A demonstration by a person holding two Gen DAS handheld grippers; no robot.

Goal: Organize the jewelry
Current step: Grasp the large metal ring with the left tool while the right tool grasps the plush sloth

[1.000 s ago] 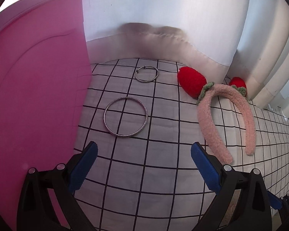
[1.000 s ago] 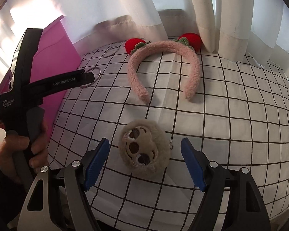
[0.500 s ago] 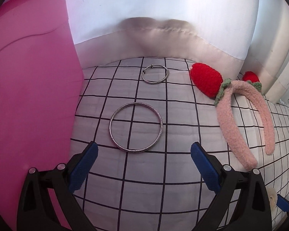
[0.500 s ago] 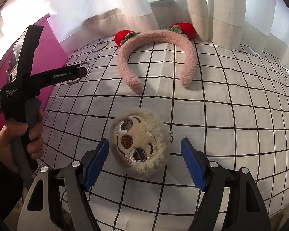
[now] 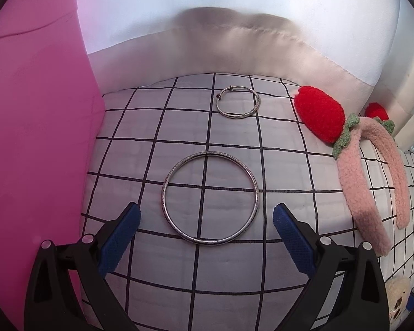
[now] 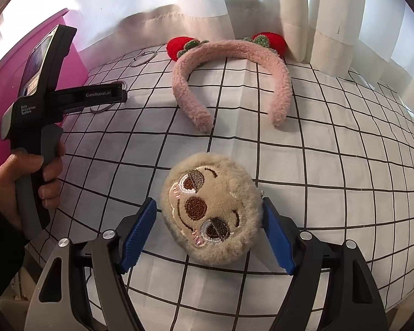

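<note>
Hovering over a grid-patterned cloth (image 5: 157, 298) with both grippers spread wide and gripping nothing. Left gripper (image 5: 205, 218) hanging above the large silver bangle (image 5: 210, 198), lying flat near the cloth's left edge, just beside the pink box (image 5: 36, 143), near rim sitting between the blue pads but not touched. Smaller bangle (image 5: 238, 102) lying farther back, near the rear edge by the curtain hem (image 5: 234, 47). Right gripper (image 6: 209, 234) straddling the plush sloth-face pouch (image 6: 211, 209), toward the near edge of the cloth, pads (image 6: 138, 234) standing close to its sides without visibly pressing the fur. Fuzzy pink headband (image 6: 231, 52) with red strawberries resting toward the back edge, apart from both tools.

Judging the handling: bangle probably stiff, light, thin and slick, likely skating on the cloth or snapping flat if pinched on the round; better taken across the rim at one point, one pad inside the ring and one outside, or tipping it up against the fabric first. Pouch likely soft and light, squashing under the pads; better gripping across its middle, closing well in, and minding the small metal fitting (image 6: 261, 193) at its right side.
</note>
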